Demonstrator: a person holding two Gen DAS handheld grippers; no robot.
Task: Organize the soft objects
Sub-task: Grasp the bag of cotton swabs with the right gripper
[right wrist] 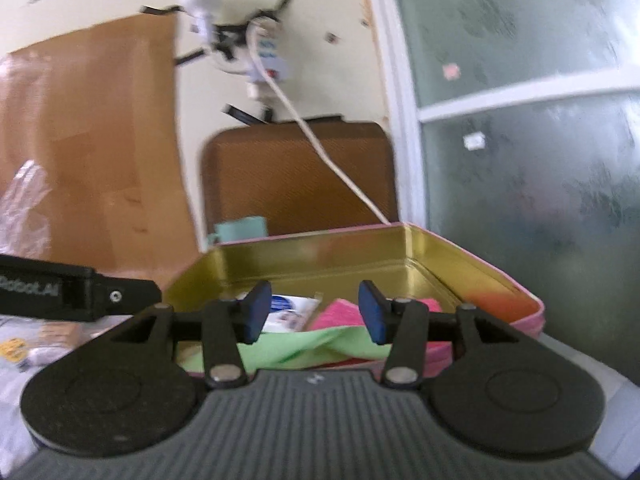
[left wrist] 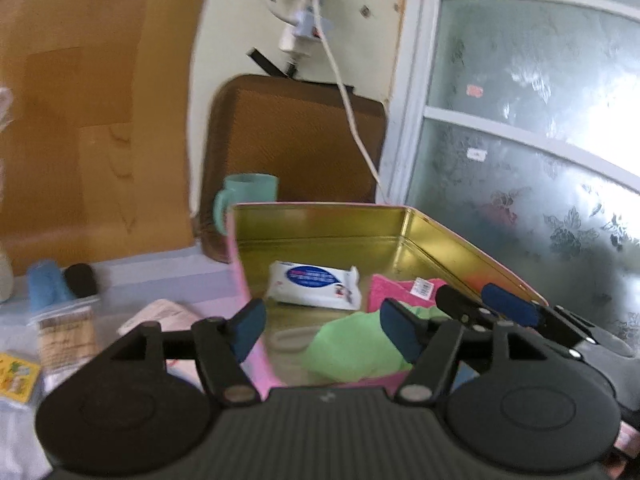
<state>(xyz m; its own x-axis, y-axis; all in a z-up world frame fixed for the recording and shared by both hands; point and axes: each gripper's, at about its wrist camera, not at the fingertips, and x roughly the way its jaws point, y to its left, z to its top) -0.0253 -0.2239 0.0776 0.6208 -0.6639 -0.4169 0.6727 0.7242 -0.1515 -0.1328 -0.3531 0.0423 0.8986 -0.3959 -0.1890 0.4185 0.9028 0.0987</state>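
A pink rectangular metal tin with a gold inside [left wrist: 340,228] sits open on the table at 12 o'clock from both grippers. In it lie, from largest to smallest, a crumpled light-green cloth [left wrist: 352,348] at the near wall, a folded pink cloth [left wrist: 392,288] with a small white barcode tag [left wrist: 423,287] behind it, and a white pack of wet wipes [left wrist: 316,284] with a blue oval label at 11 o'clock of the green cloth (its print is too blurred to read).

The left gripper [left wrist: 326,330] hangs over the tin's near edge with its blue-padded fingers [left wrist: 248,328] spread apart; the green cloth lies below and between them, gripped by nothing. The right gripper [right wrist: 314,316] stands likewise parted over the same cloth [right wrist: 304,346], pads clear of it. White lettering on the black arm of the other gripper at 9 o'clock in the right view is smeared.

Behind the tin at 11 o'clock stands a teal plastic mug [left wrist: 246,198].
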